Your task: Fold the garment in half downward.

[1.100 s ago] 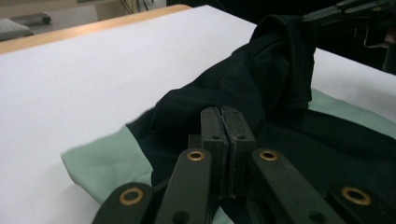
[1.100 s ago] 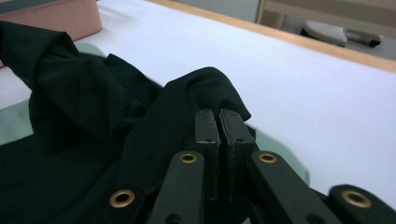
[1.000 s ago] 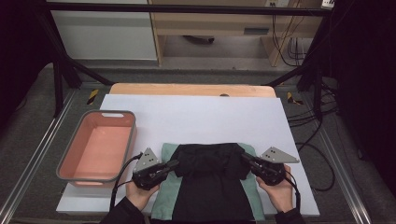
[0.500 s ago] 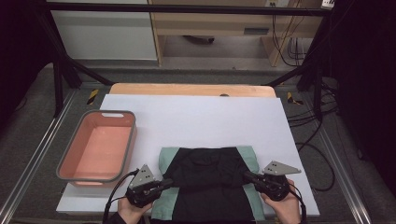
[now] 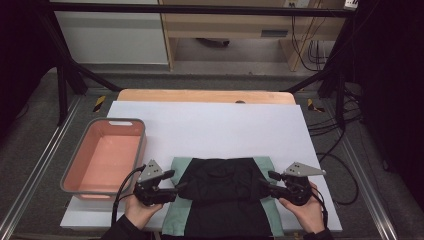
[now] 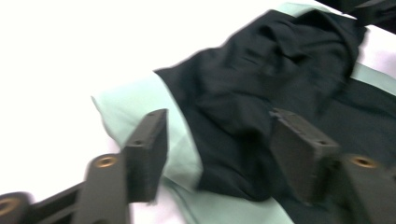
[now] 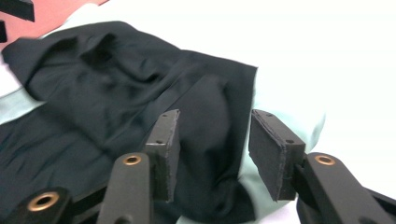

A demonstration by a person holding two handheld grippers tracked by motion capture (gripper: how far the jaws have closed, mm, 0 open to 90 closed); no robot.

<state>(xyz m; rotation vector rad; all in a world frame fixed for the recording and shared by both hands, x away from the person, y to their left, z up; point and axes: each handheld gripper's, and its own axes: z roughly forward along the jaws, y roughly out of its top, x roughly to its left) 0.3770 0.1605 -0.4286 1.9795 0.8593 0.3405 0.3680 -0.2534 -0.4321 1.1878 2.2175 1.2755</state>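
Black garment [image 5: 222,192] w/ mint-green panels sits at the near-centre edge of the white sheet [image 5: 215,125], top half folded toward the person. It's the landmark for everything below.

Change vs 1 s ago: both grippers have pulled back toward the person and outward. Earlier they sat higher up at the fold's side edges; now they're level w/ the lower part of the fold. The fold itself has come down nearer too, and looks flatter. Read: fold stroke is done, cloth let go, next grab prob lower hem or sides for another fold.

Near:
- L gripper [image 5: 176,187] just left of garment, jaws apart, nothing between them. In the left gripper view [image 6: 217,154] the gap straddles the mint/black seam but the pads don't pinch it.
- R gripper [image 5: 264,184] just right of garment, jaws also spread, empty. The right gripper view [image 7: 212,149] shows black cloth behind the gap, not clamped.
- Hands under each gripper, forearms from the near edge.

Mid: pink tub [image 5: 102,157] left of garment, well apart, nothing inside.

Far: wooden board [image 5: 205,96] strip beyond garment, past the sheet's far edge. Cables [image 5: 325,125] off to the right, on the floor side.

Count: 1 garment, 2 grippers, 1 tub, 1 sheet, 1 board.
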